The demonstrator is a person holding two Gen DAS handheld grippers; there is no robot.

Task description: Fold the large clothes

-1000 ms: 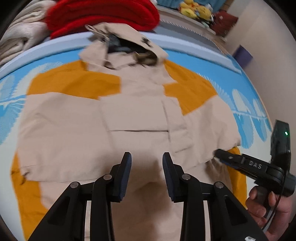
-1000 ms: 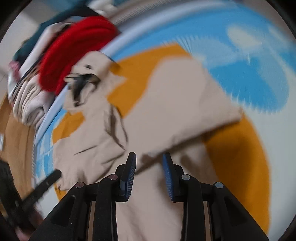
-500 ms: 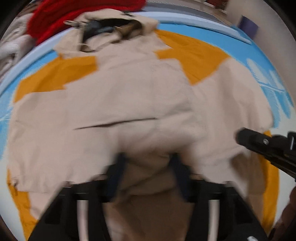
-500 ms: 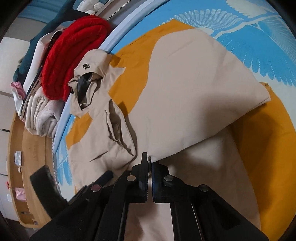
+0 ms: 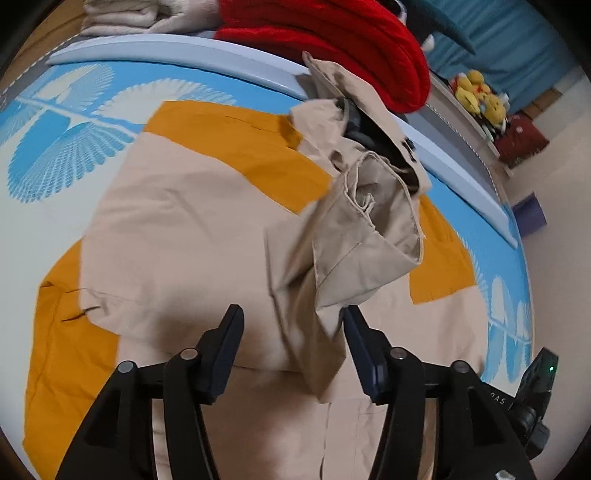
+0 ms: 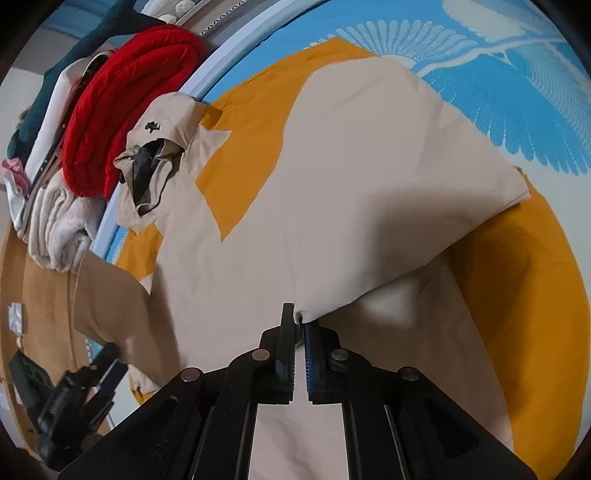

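A beige and orange hooded jacket (image 5: 192, 229) lies spread on a blue and white patterned bed; it also fills the right wrist view (image 6: 332, 206). My left gripper (image 5: 293, 332) is open, its fingers wide apart, with a loose raised fold of beige cloth (image 5: 365, 236) hanging between and just beyond them. My right gripper (image 6: 299, 325) is shut on the jacket's folded beige edge and holds it a little above the layer below. The hood (image 6: 155, 173) lies at the far end by the red knit.
A folded red knit (image 5: 332, 33) and pale folded towels (image 5: 140, 14) are stacked past the bed's far edge. Plush toys (image 5: 480, 99) sit on a shelf at right. A wooden floor (image 6: 40, 295) lies left of the bed. The left gripper's body (image 6: 62, 398) shows low left.
My right gripper has closed on the jacket's edge and lifted it. My left gripper has swung to the left side of the jacket, and a fold of beige cloth now stands raised before it.
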